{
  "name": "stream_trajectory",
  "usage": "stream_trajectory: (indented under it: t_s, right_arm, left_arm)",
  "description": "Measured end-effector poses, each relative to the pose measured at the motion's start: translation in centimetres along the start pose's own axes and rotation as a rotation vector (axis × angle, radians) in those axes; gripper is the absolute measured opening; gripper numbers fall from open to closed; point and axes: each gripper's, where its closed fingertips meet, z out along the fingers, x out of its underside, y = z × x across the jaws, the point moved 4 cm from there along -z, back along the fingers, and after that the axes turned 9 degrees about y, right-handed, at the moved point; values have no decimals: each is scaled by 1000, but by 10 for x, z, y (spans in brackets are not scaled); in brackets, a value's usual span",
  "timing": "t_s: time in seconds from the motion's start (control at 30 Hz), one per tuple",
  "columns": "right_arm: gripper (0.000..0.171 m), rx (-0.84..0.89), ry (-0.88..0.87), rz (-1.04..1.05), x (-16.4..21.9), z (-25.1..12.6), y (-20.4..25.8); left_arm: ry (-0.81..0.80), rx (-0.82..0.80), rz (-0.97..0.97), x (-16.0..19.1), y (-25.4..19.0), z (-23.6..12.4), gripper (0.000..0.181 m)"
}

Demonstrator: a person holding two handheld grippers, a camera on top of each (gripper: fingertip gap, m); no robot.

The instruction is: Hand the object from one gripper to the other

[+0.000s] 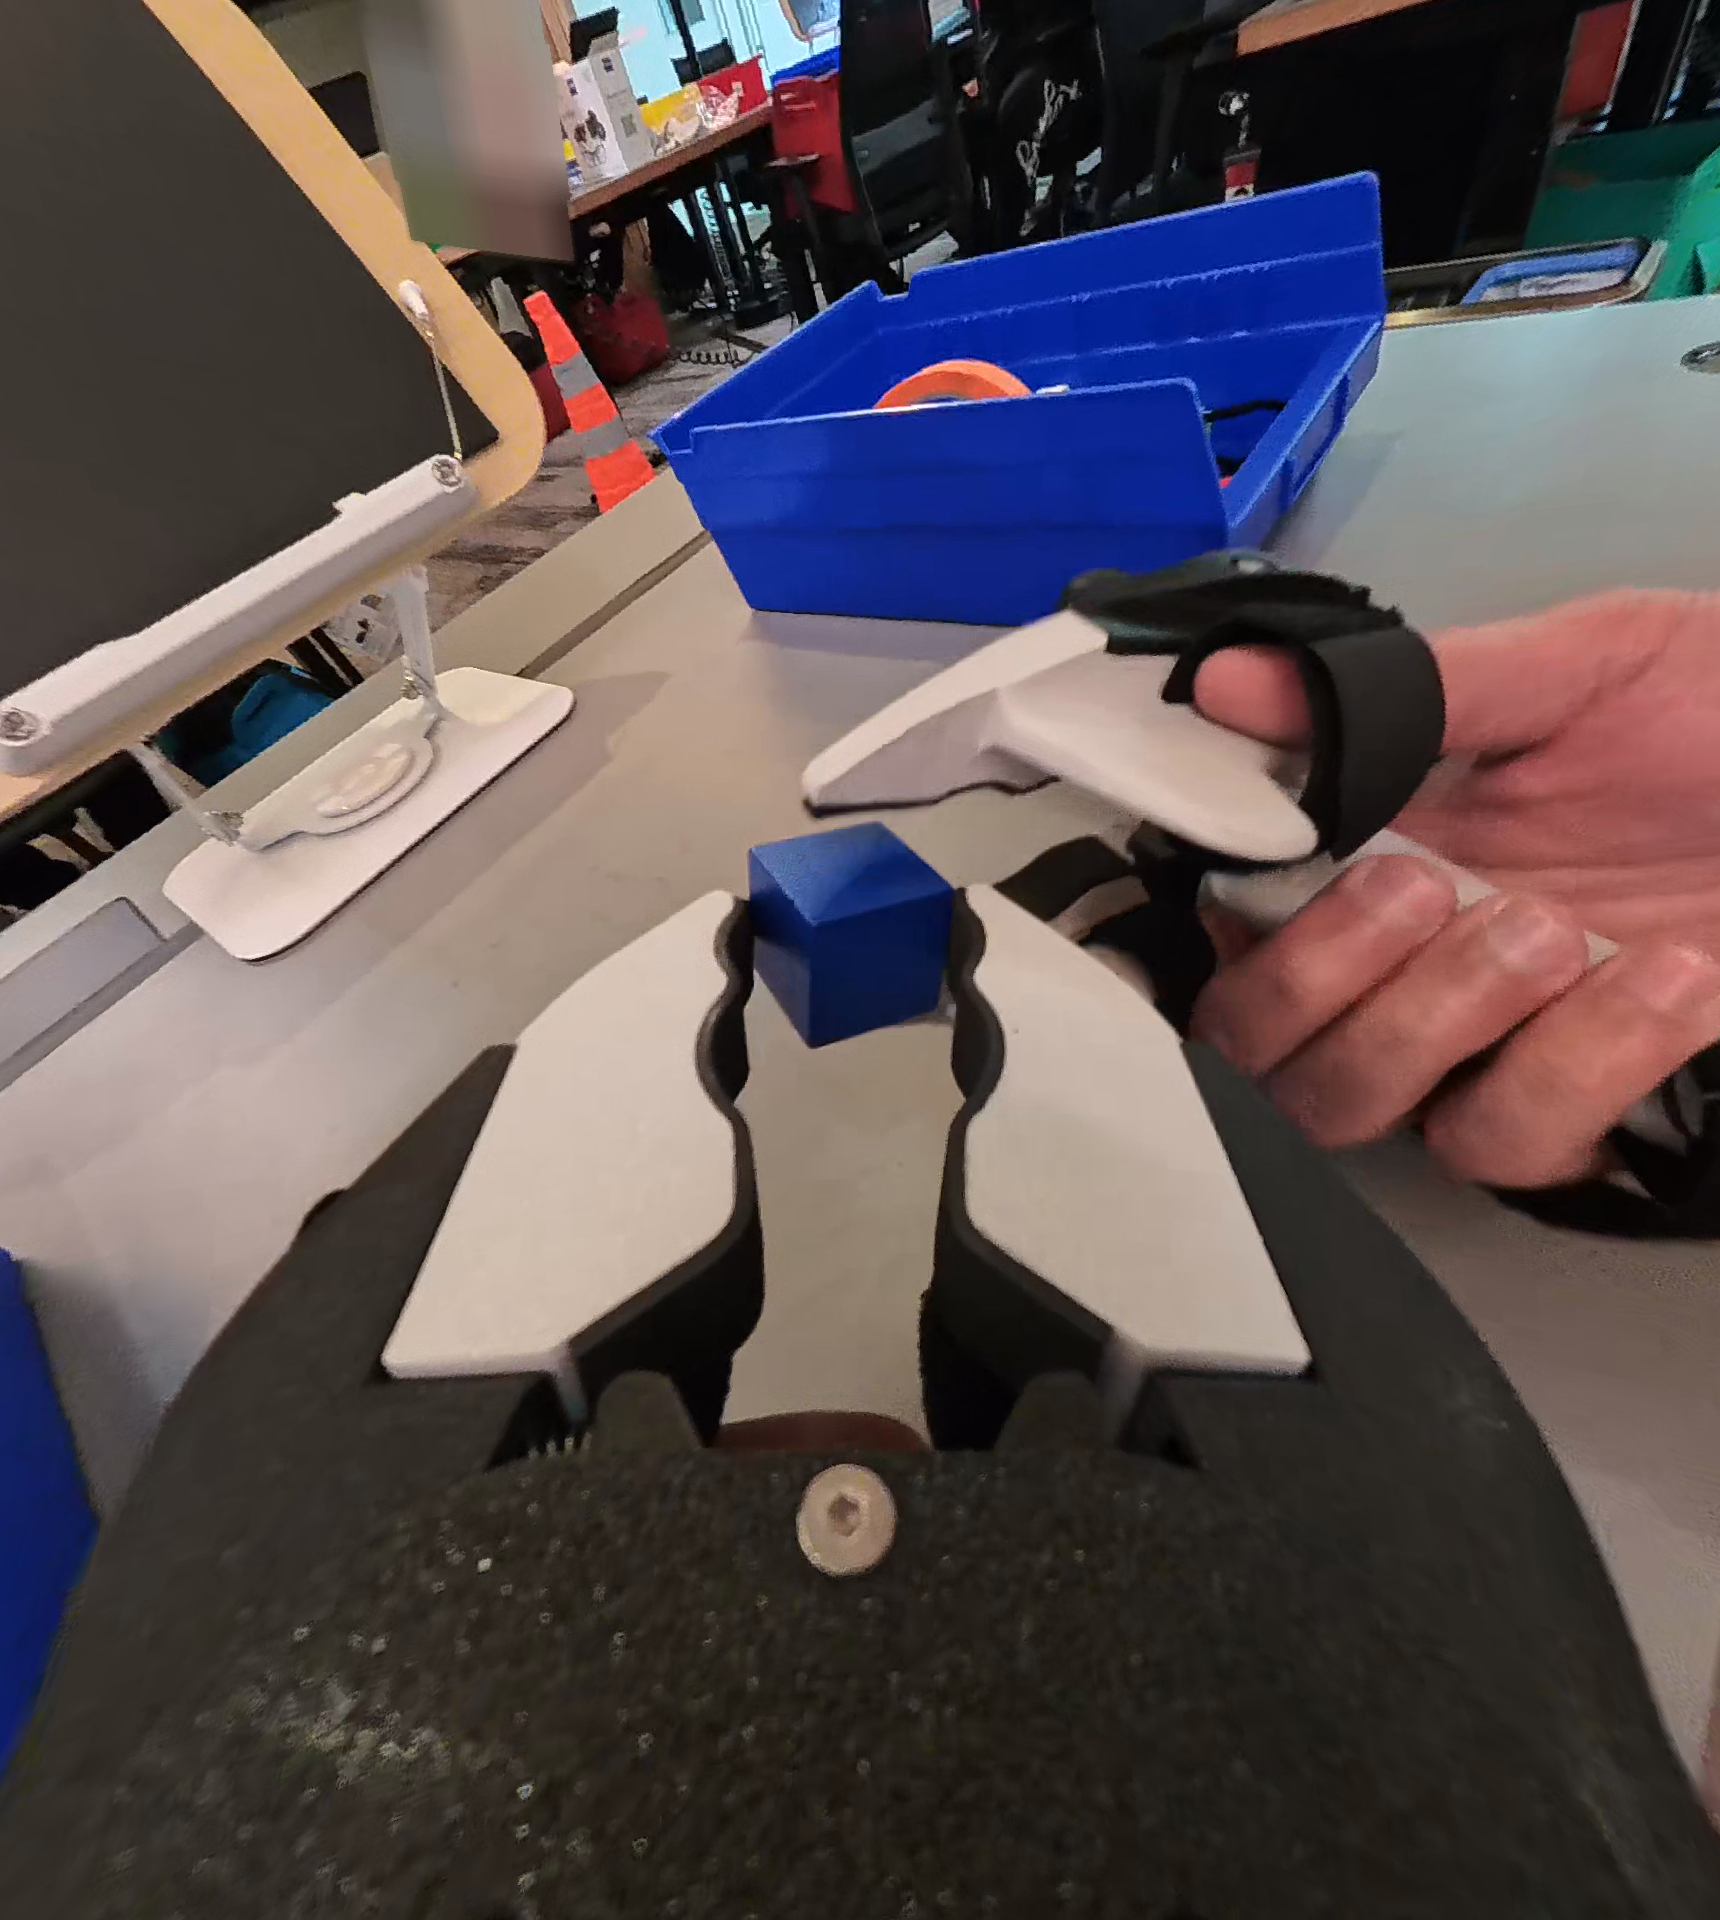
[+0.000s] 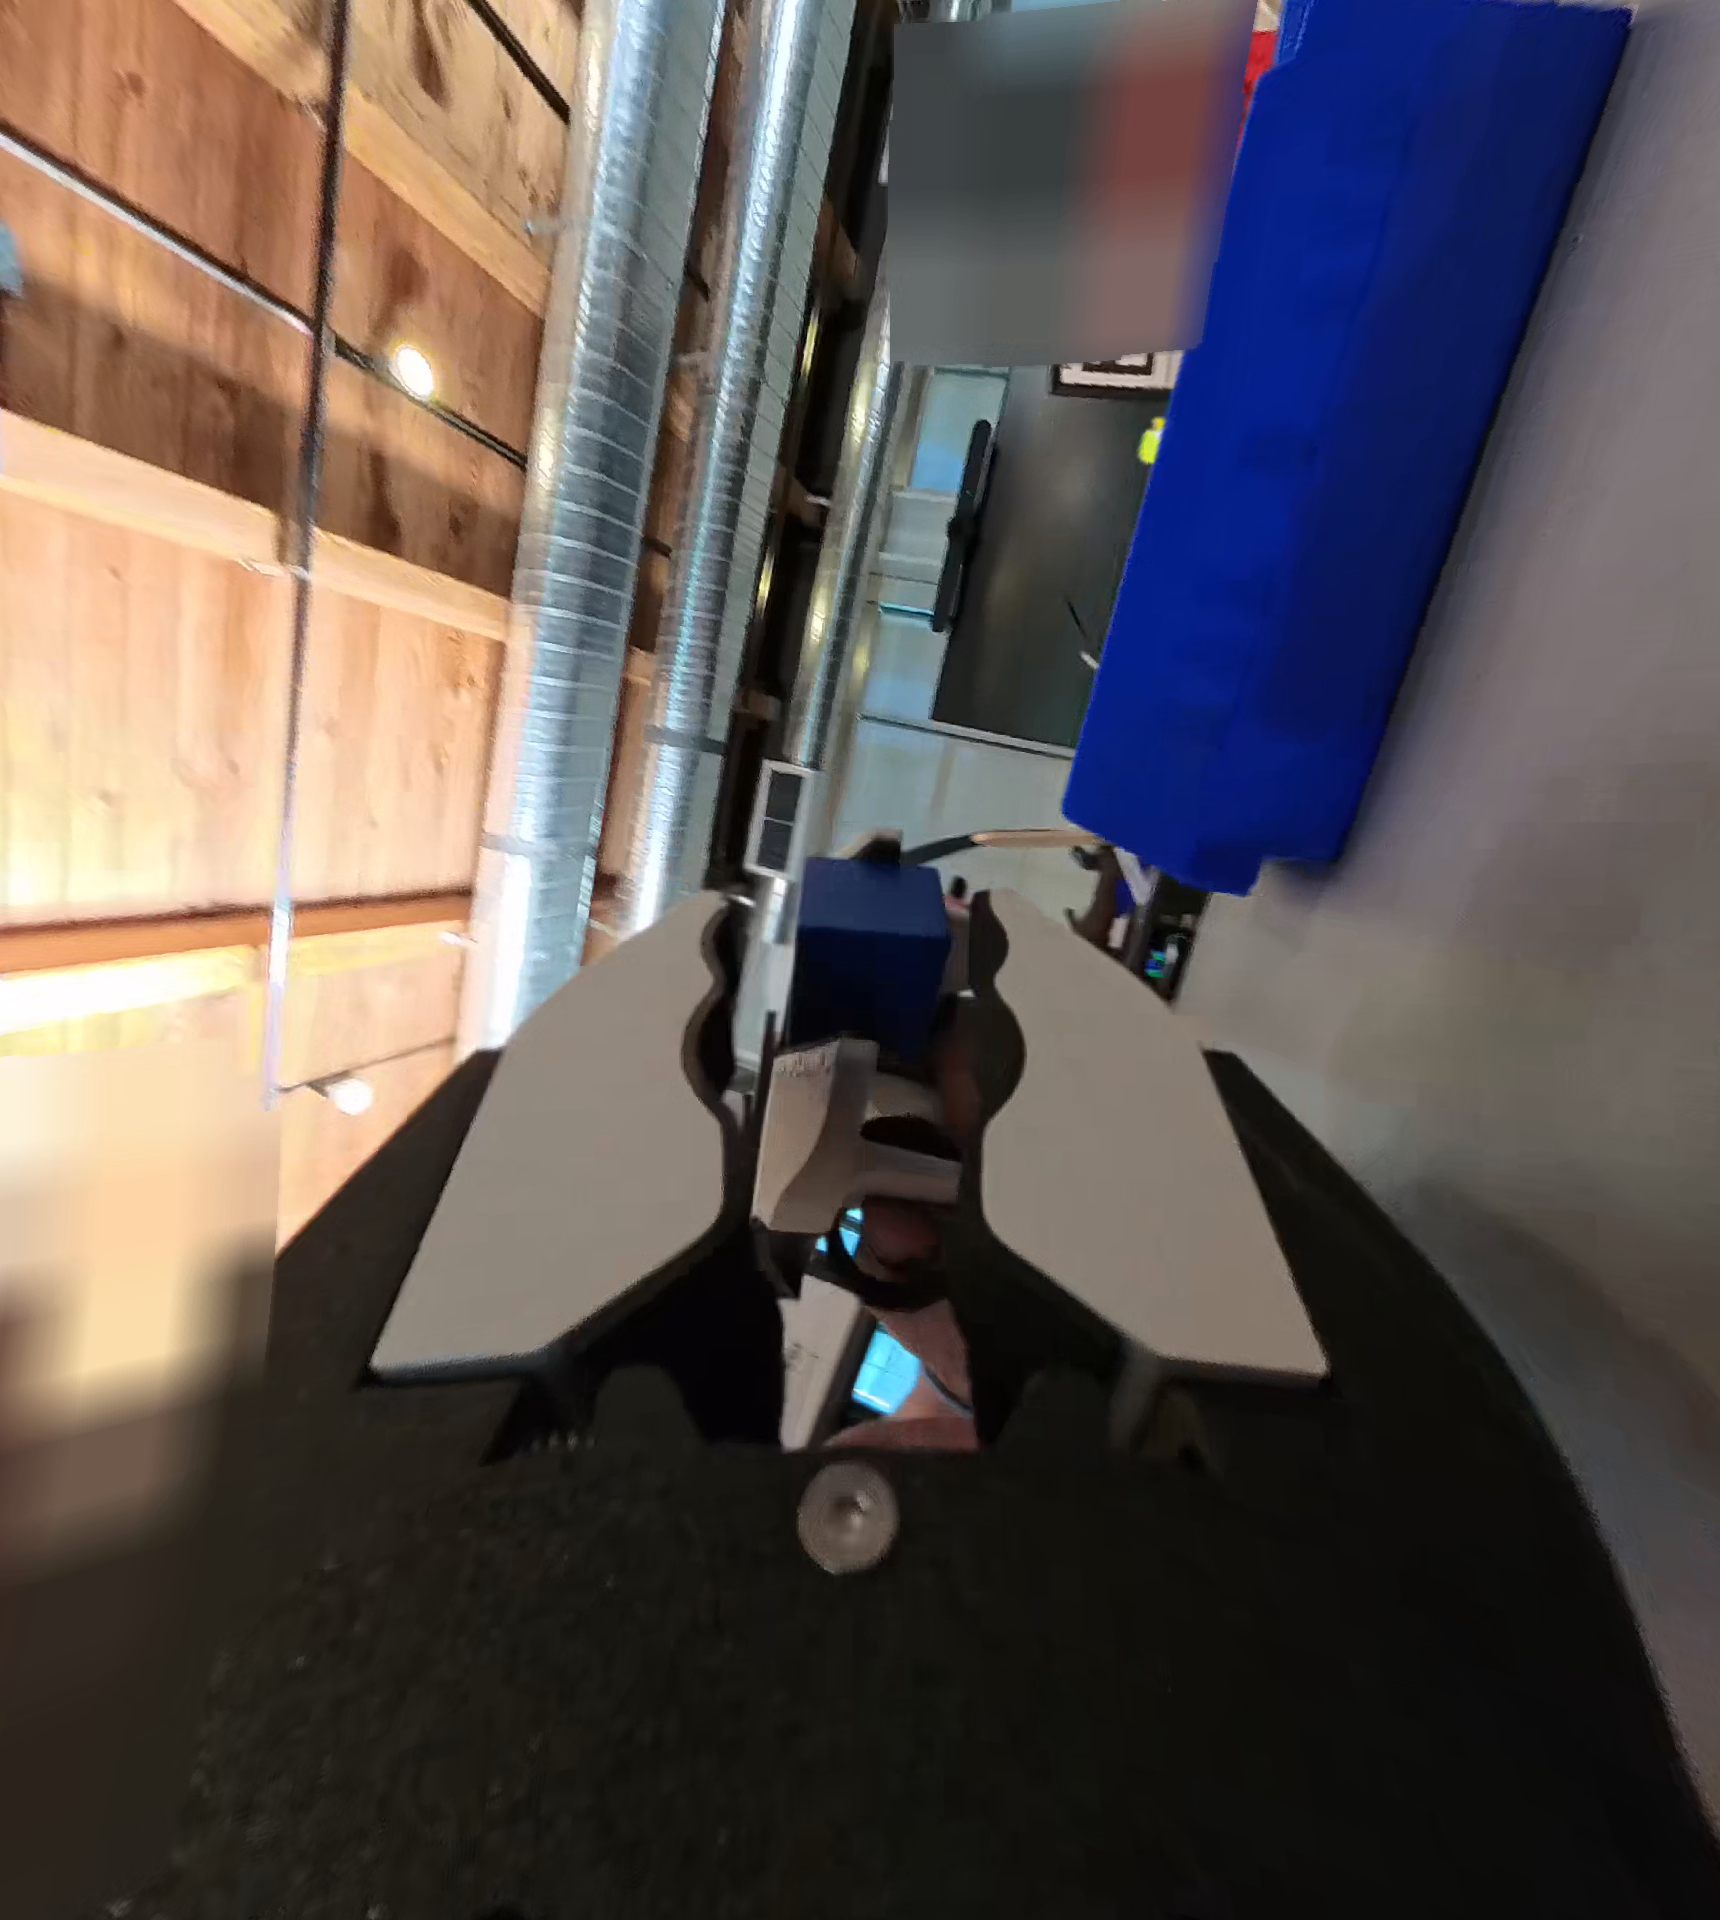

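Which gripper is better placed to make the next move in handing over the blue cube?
Right. The left gripper is shut on the blue cube, while the right gripper is open with the cube between its fingertips, a gap showing on one side. It likely only needs to close.

My left gripper [image 1: 848, 925]: white fingers, black pads, black body
My cube [image 1: 848, 930]: solid blue
Bin [image 1: 939, 499]: blue
Tape roll [image 1: 949, 382]: orange
Desk [image 1: 1562, 457]: pale grey
Cone [image 1: 591, 405]: orange, grey bands
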Motion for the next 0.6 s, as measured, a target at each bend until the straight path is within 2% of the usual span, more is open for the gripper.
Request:
stream_trajectory:
  t_s: [0.13,0.27,0.37,0.43,0.6]
  right_arm:
    - [51,188,137,-262,-18,-8,6]
    - [59,486,343,-759,-25,-12,16]
    - [59,616,451,-1070,-15,-9,25]
    - [55,674,518,-1137,-9,-8,22]
    - [50,731,622,-1150,3,-6,12]
  left_arm:
    - [-11,8,52,1,5,-5,35]
    - [56,16,161,10,4,-2,35]
    - [120,-31,274,18,2,3,35]
    - [144,-45,317,20,0,5,35]
    - [175,-63,398,22,-8,9,35]
